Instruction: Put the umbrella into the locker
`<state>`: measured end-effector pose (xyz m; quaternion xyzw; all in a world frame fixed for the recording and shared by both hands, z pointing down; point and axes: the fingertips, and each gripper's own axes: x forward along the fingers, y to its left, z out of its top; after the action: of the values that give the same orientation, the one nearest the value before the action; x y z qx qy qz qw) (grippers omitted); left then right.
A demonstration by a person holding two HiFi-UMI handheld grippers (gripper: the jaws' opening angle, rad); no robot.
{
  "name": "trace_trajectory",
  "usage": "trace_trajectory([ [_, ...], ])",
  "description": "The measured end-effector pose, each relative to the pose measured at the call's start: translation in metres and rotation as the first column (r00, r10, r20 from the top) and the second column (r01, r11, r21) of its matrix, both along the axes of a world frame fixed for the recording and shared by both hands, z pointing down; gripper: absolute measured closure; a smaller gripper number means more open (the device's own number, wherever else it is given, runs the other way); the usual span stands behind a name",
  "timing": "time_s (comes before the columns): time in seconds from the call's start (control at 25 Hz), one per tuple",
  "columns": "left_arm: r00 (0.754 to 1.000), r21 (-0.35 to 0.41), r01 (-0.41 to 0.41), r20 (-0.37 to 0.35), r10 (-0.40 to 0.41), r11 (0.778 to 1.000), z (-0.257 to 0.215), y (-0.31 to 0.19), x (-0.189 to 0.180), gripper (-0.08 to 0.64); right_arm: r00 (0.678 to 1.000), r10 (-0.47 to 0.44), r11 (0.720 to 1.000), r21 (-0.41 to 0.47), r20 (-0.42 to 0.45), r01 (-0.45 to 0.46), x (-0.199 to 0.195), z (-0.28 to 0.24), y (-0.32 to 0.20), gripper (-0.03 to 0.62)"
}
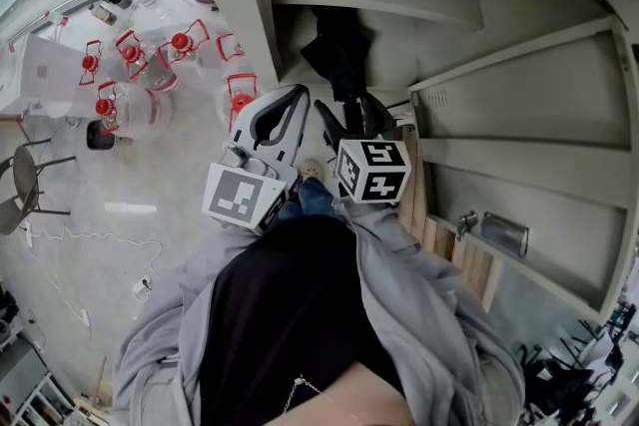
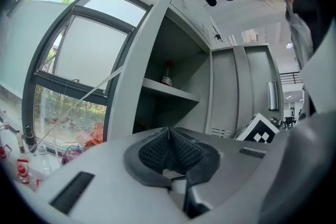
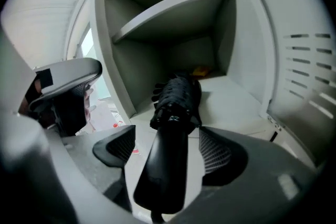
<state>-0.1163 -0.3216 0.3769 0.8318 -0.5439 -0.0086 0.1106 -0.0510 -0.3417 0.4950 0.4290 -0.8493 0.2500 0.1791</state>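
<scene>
The black folded umbrella lies in the lower compartment of the open grey metal locker, its bunched canopy resting on the compartment floor beneath the flat grey shelf, its smooth handle pointing out over the front edge. The right gripper sits released around that handle: its ribbed pads stand apart on either side with a gap showing, not pressing it. The left gripper hangs just beside it, clenched on nothing, jaws tip to tip. The locker's louvred door stands swung wide to the right. Clear water jugs with red caps crowd the floor by the window.
</scene>
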Motion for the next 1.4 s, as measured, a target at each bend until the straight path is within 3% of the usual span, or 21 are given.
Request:
trace_trajectory([
  [0.12,1.000,0.004,-0.008,-0.003,0.008,1.000,-0.001,0.002,0.002,0.552,0.999,-0.022,0.999,0.024,-0.038,0.023,-0.002,0.000,0.007,0.218],
  [0.4,0.999,0.014,-0.045,-0.009,0.045,0.999,-0.005,0.011,0.009,0.552,0.997,0.032,0.991,0.131,-0.077,-0.022,0.012,-0.026,0.023,0.216],
  [0.6,0.994,0.043,-0.105,-0.024,0.106,0.994,-0.007,0.021,0.024,0.552,0.993,0.061,0.962,0.272,-0.102,-0.031,0.029,-0.055,0.037,0.216],
  [0.68,0.990,0.057,-0.134,-0.030,0.136,0.989,-0.007,0.025,0.032,0.552,0.994,0.063,0.951,0.308,-0.094,-0.031,0.034,-0.065,0.044,0.270],
  [0.8,0.984,0.058,-0.173,-0.033,0.175,0.983,-0.007,0.033,0.042,0.552,0.993,0.075,0.946,0.321,-0.088,-0.043,0.044,-0.071,0.057,0.483],
  [0.88,0.979,0.058,-0.198,-0.033,0.200,0.978,-0.007,0.039,0.049,0.552,0.992,0.090,0.946,0.318,-0.092,-0.056,0.051,-0.071,0.065,0.582],
  [1.2,0.962,0.057,-0.272,-0.019,0.274,0.961,-0.004,0.060,0.069,0.552,0.991,0.087,0.959,0.279,-0.103,-0.056,0.061,-0.057,0.090,0.588],
  [1.4,0.964,0.052,-0.264,-0.007,0.264,0.963,-0.002,0.063,0.065,0.552,0.994,0.063,0.975,0.219,-0.093,-0.041,0.059,-0.036,0.091,0.588],
])
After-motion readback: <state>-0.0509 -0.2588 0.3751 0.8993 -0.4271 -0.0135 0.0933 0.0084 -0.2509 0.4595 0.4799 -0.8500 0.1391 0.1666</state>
